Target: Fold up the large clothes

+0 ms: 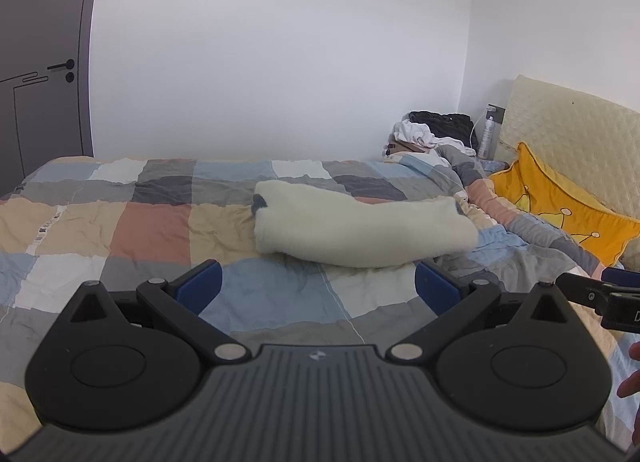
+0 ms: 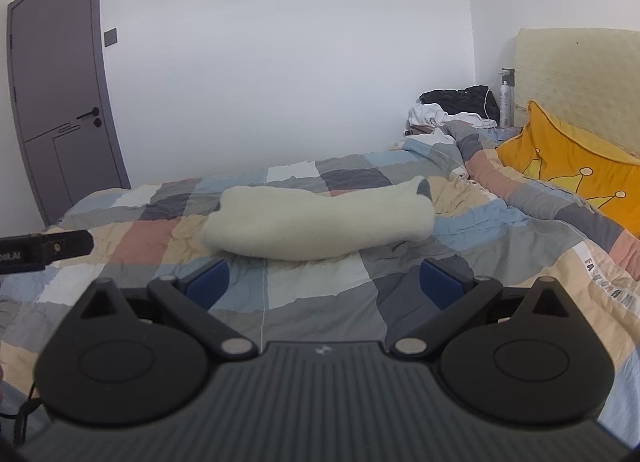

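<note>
You held the left gripper [image 1: 318,282] and right gripper [image 2: 324,278] with fingers spread wide, gripping nothing, above the patchwork quilt [image 1: 152,222]. The cream fleece garment [image 1: 360,228] lay folded on the quilt, just ahead of both grippers.

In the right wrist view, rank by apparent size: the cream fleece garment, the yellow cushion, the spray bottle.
1. Cream fleece garment, the widest.
2. Yellow cushion, though the frame edge cuts it and it lies farther back, so its true size is unsure.
3. Spray bottle, clearly smallest.
</note>
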A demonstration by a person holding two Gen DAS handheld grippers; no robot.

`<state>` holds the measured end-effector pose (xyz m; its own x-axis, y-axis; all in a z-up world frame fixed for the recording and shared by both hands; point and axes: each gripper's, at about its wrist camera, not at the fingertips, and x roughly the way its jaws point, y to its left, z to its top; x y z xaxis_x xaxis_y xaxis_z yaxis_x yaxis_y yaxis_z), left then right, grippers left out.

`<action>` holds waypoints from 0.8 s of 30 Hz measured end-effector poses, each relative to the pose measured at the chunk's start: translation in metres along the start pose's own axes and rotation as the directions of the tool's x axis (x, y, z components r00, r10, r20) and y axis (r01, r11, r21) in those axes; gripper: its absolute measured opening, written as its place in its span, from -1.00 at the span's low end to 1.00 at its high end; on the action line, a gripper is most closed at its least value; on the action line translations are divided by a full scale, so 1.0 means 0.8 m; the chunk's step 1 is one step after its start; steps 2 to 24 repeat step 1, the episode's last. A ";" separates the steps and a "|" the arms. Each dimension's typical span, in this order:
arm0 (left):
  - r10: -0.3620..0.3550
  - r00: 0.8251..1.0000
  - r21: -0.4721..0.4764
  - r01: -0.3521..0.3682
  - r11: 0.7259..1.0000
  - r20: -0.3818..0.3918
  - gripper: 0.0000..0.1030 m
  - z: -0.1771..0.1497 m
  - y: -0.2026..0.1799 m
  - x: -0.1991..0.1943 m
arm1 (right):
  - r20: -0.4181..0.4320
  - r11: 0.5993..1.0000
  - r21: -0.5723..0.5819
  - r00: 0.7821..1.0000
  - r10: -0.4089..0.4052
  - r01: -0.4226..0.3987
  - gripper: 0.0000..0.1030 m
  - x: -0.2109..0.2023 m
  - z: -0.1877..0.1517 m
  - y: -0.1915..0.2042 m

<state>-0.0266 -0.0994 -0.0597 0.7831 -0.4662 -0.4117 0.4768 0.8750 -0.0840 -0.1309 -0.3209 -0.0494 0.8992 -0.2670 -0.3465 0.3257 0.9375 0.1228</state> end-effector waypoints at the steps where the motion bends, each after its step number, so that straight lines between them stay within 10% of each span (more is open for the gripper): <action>1: 0.000 1.000 0.001 0.000 1.000 -0.002 1.00 -0.001 -0.001 -0.001 | -0.001 1.000 0.000 1.000 -0.001 0.001 1.00 0.000 0.000 -0.001; 24: 0.000 1.000 0.001 0.000 1.000 -0.002 1.00 -0.001 -0.001 -0.001 | -0.001 1.000 0.000 1.000 -0.001 0.001 1.00 0.000 0.000 -0.001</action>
